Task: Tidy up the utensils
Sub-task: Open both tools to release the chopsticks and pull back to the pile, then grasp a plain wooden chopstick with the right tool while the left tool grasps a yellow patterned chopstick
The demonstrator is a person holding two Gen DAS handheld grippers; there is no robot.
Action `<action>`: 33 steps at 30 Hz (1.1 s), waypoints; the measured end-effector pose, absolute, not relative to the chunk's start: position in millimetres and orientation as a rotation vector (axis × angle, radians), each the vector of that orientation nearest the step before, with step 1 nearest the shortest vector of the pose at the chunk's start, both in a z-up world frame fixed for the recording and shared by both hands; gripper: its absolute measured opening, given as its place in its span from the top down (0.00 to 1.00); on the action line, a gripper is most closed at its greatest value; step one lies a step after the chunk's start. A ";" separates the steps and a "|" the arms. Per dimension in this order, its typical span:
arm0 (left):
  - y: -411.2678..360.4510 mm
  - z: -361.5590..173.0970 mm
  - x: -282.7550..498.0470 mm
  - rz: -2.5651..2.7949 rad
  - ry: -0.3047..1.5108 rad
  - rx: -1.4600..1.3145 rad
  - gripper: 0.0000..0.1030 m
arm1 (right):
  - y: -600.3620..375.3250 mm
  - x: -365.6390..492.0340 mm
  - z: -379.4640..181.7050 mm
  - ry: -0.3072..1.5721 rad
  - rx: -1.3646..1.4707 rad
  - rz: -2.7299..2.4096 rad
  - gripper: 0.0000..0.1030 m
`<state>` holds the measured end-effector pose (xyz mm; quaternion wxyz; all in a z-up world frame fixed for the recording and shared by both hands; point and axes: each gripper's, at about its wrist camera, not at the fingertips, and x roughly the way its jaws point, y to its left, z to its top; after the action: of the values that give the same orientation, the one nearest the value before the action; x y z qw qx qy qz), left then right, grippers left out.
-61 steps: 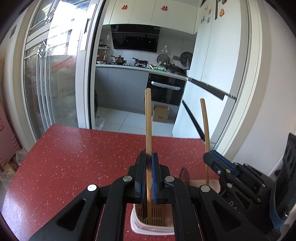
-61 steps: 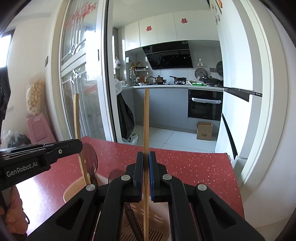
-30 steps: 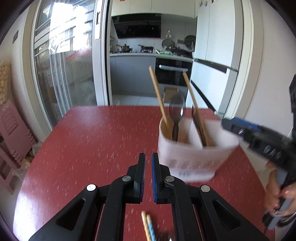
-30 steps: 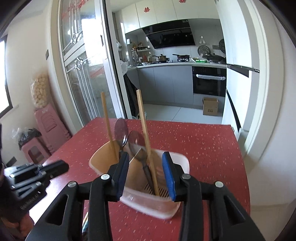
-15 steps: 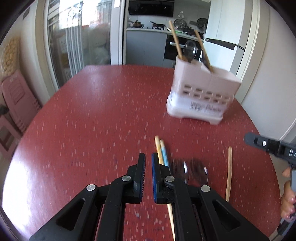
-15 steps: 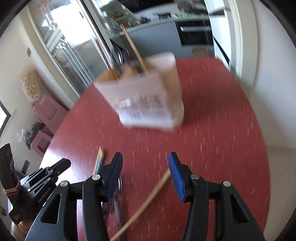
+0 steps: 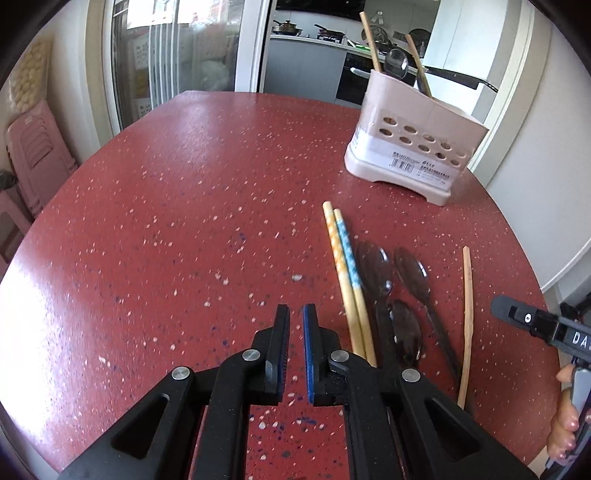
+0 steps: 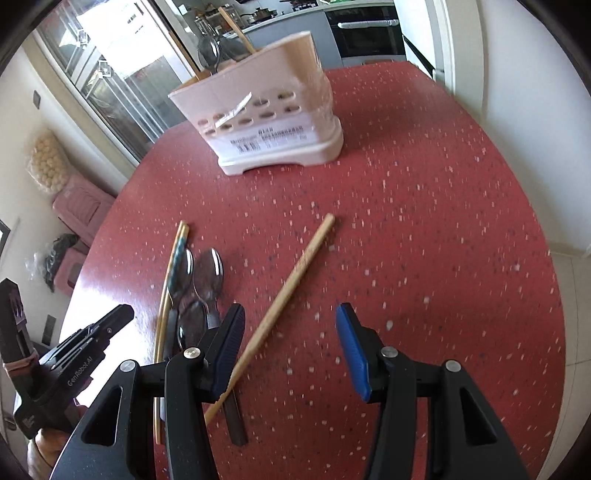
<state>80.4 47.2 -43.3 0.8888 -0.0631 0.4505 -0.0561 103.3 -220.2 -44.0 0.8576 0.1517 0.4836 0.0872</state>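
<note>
Both hand-held grippers, left [image 7: 295,321] closed empty, right [image 8: 288,325] apart, have dropped from the pink perforated plastic utensil holder [image 7: 413,147] toward the plain wooden chopstick [image 8: 291,291] and dark spoons [image 7: 410,273] lying on the red speckled tabletop [image 7: 184,221], ready for another pick.

I am at a red speckled dining table [image 7: 177,192] in a home, just outside its kitchen. Through the doorway: grey cabinets [image 7: 299,66], a built-in oven [image 8: 369,33], pans on the hob [image 7: 288,27], and a white refrigerator [image 7: 476,40]. Pink plastic stools [image 7: 33,147] are stacked beside glass sliding doors [image 7: 170,59].
</note>
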 end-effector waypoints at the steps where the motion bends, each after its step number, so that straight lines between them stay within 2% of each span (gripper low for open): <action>1: 48.5 -43.8 79.8 -0.115 0.936 -0.136 0.50 | -219.6 101.4 -46.8 1.022 0.321 0.183 0.46; 3: 51.7 -45.2 79.1 -0.096 0.945 -0.143 0.00 | -218.1 99.4 -49.8 1.030 0.323 0.182 0.46; 10: 50.1 -54.7 91.5 -0.057 0.924 -0.100 0.00 | -211.8 96.5 -50.6 1.031 0.319 0.182 0.46; 20: 30.9 -80.0 120.6 -0.071 1.004 0.001 0.00 | -208.4 98.3 -48.1 1.029 0.307 0.172 0.46; 33: 26.5 -86.3 134.2 -0.072 1.023 -0.005 0.00 | -204.4 99.2 -48.6 1.034 0.299 0.168 0.46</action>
<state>134.2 26.5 -86.3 0.8714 -0.0024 0.4894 -0.0343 99.2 -204.4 -48.6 0.8552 0.1420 0.4920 0.0800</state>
